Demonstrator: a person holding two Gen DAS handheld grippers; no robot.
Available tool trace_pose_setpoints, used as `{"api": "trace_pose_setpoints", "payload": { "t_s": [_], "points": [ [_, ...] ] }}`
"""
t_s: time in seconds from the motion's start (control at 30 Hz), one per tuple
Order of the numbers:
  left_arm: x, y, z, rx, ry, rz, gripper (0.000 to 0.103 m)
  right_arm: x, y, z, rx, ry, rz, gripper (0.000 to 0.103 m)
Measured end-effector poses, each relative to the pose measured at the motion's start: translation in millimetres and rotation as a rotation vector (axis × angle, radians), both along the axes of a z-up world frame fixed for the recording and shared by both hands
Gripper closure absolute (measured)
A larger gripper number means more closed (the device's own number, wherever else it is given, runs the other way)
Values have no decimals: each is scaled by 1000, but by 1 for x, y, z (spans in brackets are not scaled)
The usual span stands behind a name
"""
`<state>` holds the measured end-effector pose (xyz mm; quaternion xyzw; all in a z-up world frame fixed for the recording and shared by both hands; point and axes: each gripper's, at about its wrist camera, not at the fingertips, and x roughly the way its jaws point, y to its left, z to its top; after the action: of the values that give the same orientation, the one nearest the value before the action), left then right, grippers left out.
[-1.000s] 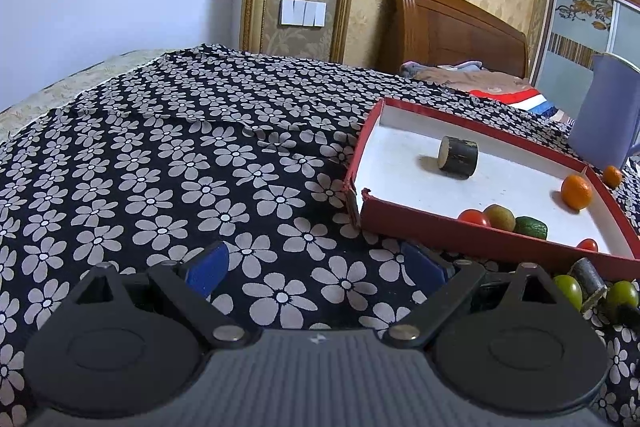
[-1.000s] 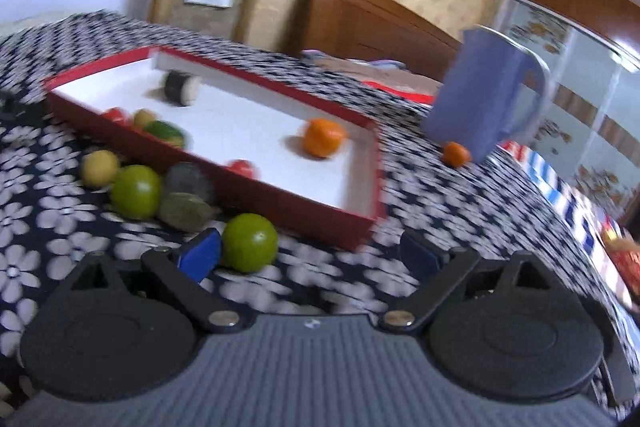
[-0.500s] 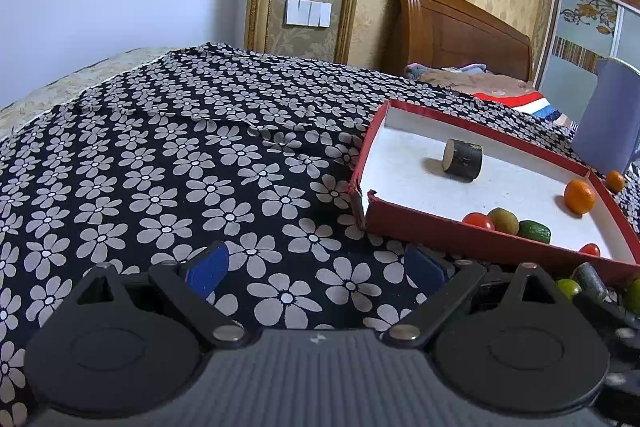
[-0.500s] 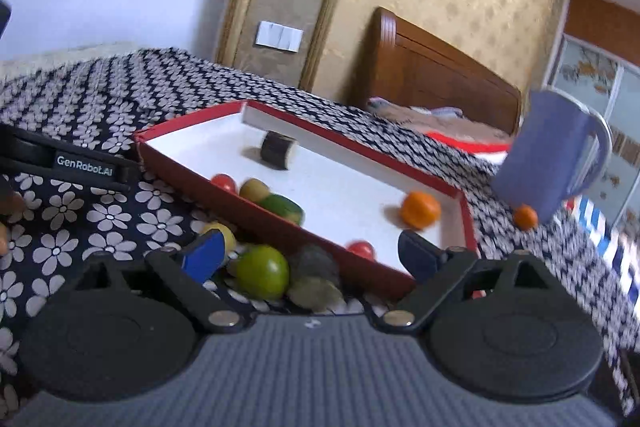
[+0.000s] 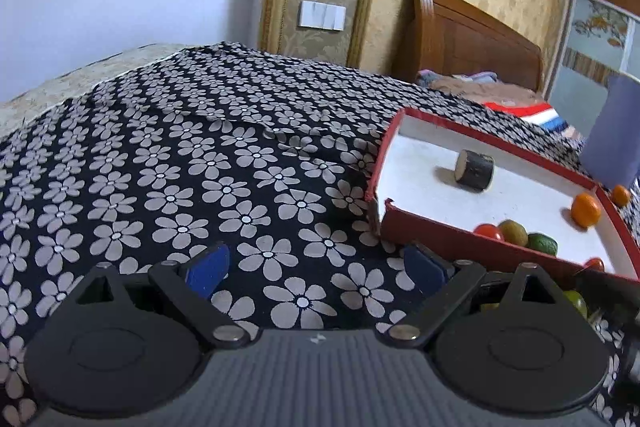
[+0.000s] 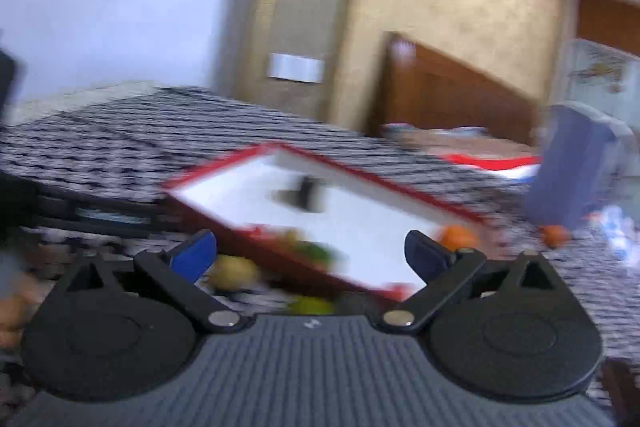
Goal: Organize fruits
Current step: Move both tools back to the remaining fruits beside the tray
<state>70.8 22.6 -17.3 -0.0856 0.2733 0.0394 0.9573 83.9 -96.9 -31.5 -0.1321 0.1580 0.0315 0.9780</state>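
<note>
While the left tool (image 5: 316,263) is hovering low over the black cloth with grey flower print (image 5: 192,163) that is covering the tabletop, its blue-padded fingers are standing wide apart with only cloth between them. Ahead of this tool and to its right, the shallow red box with a white floor (image 5: 460,233) is lying on the cloth, and inside it a short dark log-like cylinder (image 5: 474,169) is resting on its side toward the far end, while a red tomato (image 5: 489,231), a brownish kiwi (image 5: 513,231) and a dark green fruit (image 5: 542,243) are sitting together against the near wall and an orange (image 5: 585,209) is sitting by the right wall. A lime-green fruit (image 5: 576,301) is peeking out just beyond the tool's right finger, outside the box. The right tool (image 6: 310,253) is also gaping wide, its jaws having just been opening, and nothing is being gripped between them. Its view is heavily blurred: the red box is lying straight ahead, a yellowish fruit (image 6: 234,271) is sitting just inside its left finger, and a blue-grey pitcher (image 6: 572,167) is standing far off to the right.
</note>
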Motion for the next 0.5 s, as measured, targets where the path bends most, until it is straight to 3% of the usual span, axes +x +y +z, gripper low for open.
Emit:
{"api": "trace_pose_setpoints", "payload": {
  "t_s": [0.07,0.27,0.4,0.47,0.5],
  "points": [
    [-7,-6,5,30,-24,-53,8,-6,-18,-3,-80,-18,-98,4],
    [-16,-48,15,207,-86,-195,8,-16,-79,-17,81,130,-140,2],
    [-14,-71,12,282,-100,-251,8,-13,-92,-28,72,157,-165,3],
    [-10,-74,11,292,-96,-253,8,-8,-96,-29,80,160,-162,9],
    [-6,-74,10,295,-93,-250,8,-5,-99,-29,90,166,-160,19]
  ]
}}
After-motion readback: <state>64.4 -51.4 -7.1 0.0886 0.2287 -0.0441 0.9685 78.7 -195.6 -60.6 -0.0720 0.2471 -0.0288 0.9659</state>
